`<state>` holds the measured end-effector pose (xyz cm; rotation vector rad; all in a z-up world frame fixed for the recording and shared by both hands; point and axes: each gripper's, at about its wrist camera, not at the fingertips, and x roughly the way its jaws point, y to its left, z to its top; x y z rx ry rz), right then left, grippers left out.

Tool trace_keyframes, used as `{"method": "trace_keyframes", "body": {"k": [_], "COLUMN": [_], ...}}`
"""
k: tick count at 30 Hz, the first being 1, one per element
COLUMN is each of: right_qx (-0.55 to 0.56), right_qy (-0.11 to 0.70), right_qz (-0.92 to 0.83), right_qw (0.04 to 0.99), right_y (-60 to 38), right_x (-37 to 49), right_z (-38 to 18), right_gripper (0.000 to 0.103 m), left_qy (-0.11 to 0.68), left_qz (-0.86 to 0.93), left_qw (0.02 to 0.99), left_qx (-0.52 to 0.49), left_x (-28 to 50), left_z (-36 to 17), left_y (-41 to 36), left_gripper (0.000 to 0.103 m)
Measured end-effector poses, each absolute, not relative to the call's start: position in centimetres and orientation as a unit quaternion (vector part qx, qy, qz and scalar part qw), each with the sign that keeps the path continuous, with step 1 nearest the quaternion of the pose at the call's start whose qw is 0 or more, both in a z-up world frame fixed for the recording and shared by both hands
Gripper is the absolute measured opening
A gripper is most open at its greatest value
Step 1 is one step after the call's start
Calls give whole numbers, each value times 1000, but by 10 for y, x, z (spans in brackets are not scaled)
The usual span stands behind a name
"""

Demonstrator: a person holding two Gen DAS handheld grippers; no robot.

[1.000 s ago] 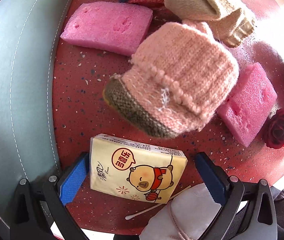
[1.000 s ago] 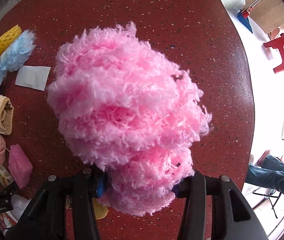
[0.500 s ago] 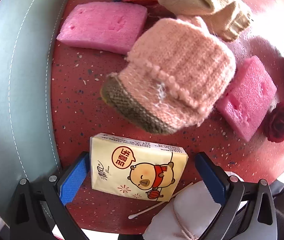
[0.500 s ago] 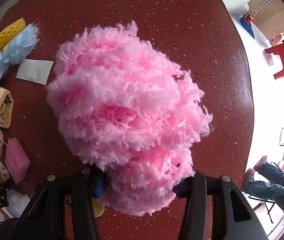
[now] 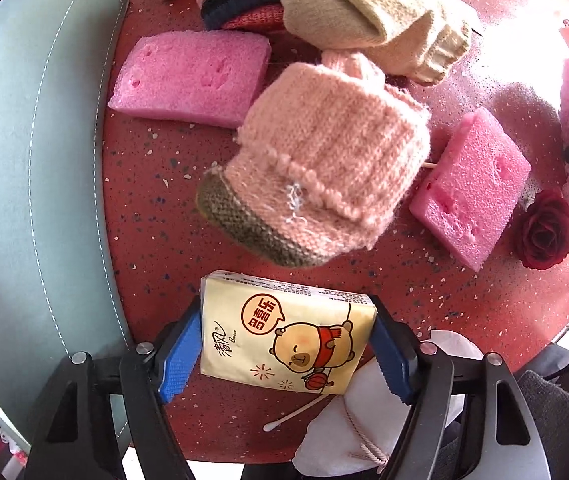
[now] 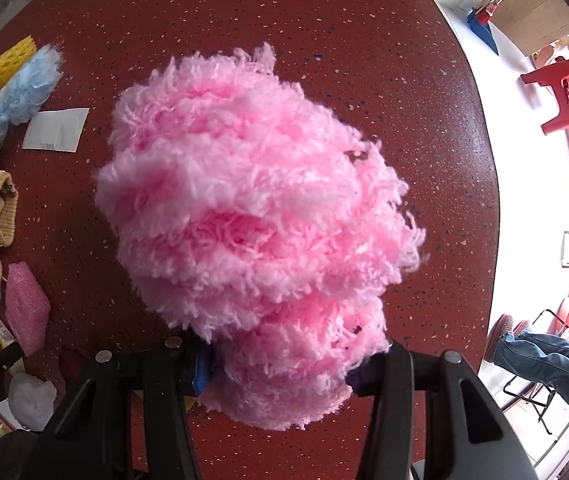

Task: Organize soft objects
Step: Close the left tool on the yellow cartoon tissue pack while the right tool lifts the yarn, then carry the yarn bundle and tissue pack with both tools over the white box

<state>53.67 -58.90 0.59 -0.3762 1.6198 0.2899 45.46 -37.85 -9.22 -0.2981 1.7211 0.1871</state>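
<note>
- Two grippers in play. The left gripper (image 5: 286, 350) has just been closing its jaws, and its blue pads (image 5: 178, 350) now touch both ends of a yellow tissue pack (image 5: 284, 340) lying on the red speckled table (image 5: 156, 208).
- Right gripper (image 6: 280, 368) is clenched on a fluffy pink yarn ball (image 6: 252, 216), held above bare table.
- Just beyond the tissue pack: pink knit hat (image 5: 324, 176) with an olive brim.
- Two pink sponges flank the hat: pink sponge (image 5: 192, 76) on the left, second pink sponge (image 5: 472, 188) on the right.
- Beige knit piece (image 5: 372, 12) is behind the hat; dark red fabric rose (image 5: 544, 232) lies at the right.
- Cotton swab (image 5: 296, 412) and white pouch (image 5: 348, 432) lie near the pack.
</note>
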Motion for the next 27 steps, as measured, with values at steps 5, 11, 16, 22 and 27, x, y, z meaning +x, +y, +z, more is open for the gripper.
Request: {"method": "trace_keyframes", "body": {"k": [5,11,16,22,27], "right_qx": [-166,-158,-139,-109,-90], "right_qy": [719,721,719,717,707], "right_qz": [117,110,111,107,110], "right_qw": [665,665,672,680,692], "right_y": [-586,-578,-565,-548,-533], "right_x": [539,539,537,535,536], "right_z": [4,1,5,9,23], "right_gripper": [53,53,53,53,53], "left_qy": [750,742,738,728,707], "left_qz": [77,76,67,71,66], "left_qw": [646,656,663,675,696], "left_qx": [-121,-115,-104,-99,-110], "left_x": [466,467,463,455,458], "left_z": [-88,-43,-10,12,38], "left_y": [-377,-357,-341,-309,-291], "left_gripper": [77,77,77,77,77]}}
